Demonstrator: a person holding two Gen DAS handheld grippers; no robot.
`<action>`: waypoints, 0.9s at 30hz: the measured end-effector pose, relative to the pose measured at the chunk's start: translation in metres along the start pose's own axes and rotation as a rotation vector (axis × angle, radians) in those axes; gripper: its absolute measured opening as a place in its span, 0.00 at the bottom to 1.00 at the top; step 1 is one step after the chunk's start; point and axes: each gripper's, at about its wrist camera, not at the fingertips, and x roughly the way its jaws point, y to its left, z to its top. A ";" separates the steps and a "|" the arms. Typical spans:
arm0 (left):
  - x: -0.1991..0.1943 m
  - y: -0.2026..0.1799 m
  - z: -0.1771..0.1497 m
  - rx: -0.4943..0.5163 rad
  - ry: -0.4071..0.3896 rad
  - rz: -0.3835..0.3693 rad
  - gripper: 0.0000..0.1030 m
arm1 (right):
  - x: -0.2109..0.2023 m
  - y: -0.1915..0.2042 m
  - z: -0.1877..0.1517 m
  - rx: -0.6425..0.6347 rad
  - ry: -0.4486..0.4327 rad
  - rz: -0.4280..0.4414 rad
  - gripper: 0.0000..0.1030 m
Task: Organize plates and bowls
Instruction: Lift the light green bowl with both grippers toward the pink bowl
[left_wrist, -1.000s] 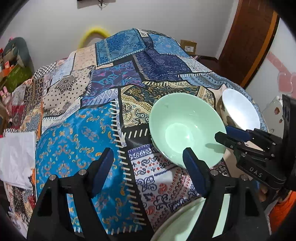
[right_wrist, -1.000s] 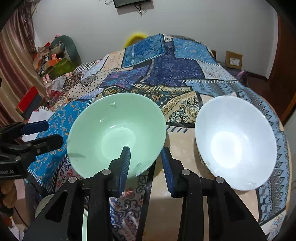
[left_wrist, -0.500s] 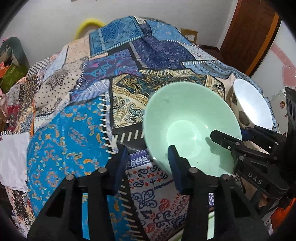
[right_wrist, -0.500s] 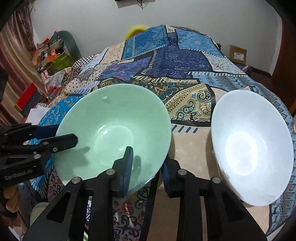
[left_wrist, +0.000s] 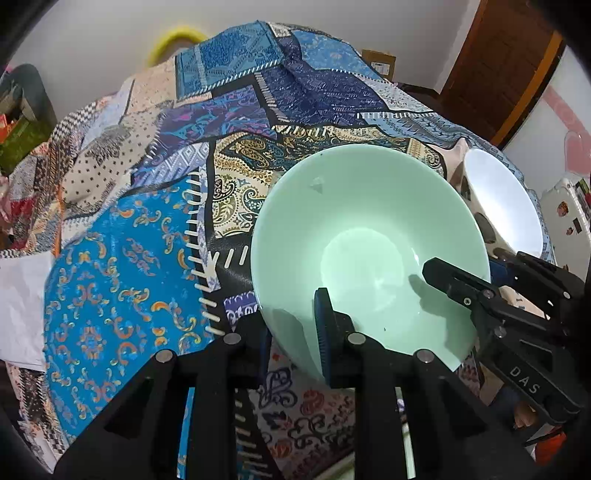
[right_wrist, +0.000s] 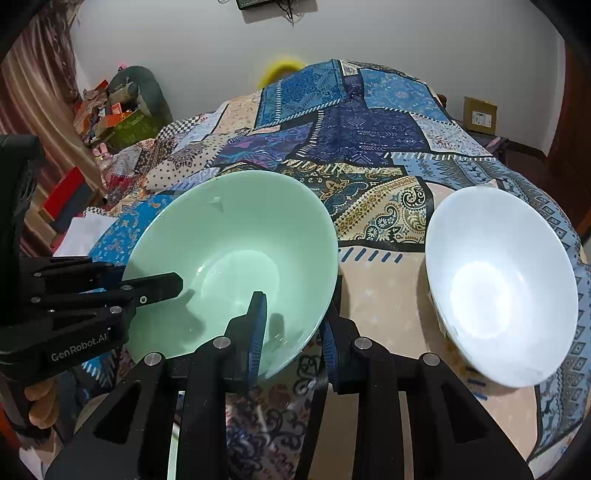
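Observation:
A pale green bowl (left_wrist: 354, 229) is tilted and held over the patchwork cloth. My left gripper (left_wrist: 291, 332) is shut on its near left rim, one finger inside, one outside. My right gripper (right_wrist: 291, 332) is shut on its near right rim in the same way; the bowl (right_wrist: 236, 236) fills the left of the right wrist view. A white bowl (right_wrist: 498, 284) sits on the cloth to the right, also in the left wrist view (left_wrist: 498, 199). Each gripper shows in the other's view, the right (left_wrist: 461, 277) and the left (right_wrist: 147, 291).
A pale green plate edge (right_wrist: 171, 443) lies below the bowl near the table's front. The patchwork cloth (left_wrist: 122, 266) covers a round table. Clutter and boxes (right_wrist: 118, 114) stand at far left, a cardboard box (right_wrist: 480, 114) and a wooden door (left_wrist: 498, 62) at right.
My left gripper moved right and closed on the green bowl's rim. The bowl rose and tilted toward me, with the right gripper still clamped on it.

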 end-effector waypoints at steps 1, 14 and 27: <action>-0.003 -0.001 -0.002 0.005 -0.006 0.006 0.21 | -0.003 0.001 -0.001 0.001 -0.004 0.001 0.25; -0.073 -0.010 -0.028 -0.002 -0.086 0.021 0.21 | -0.057 0.024 -0.006 -0.012 -0.089 0.032 0.25; -0.152 -0.012 -0.066 -0.020 -0.174 0.044 0.21 | -0.108 0.058 -0.018 -0.058 -0.161 0.068 0.25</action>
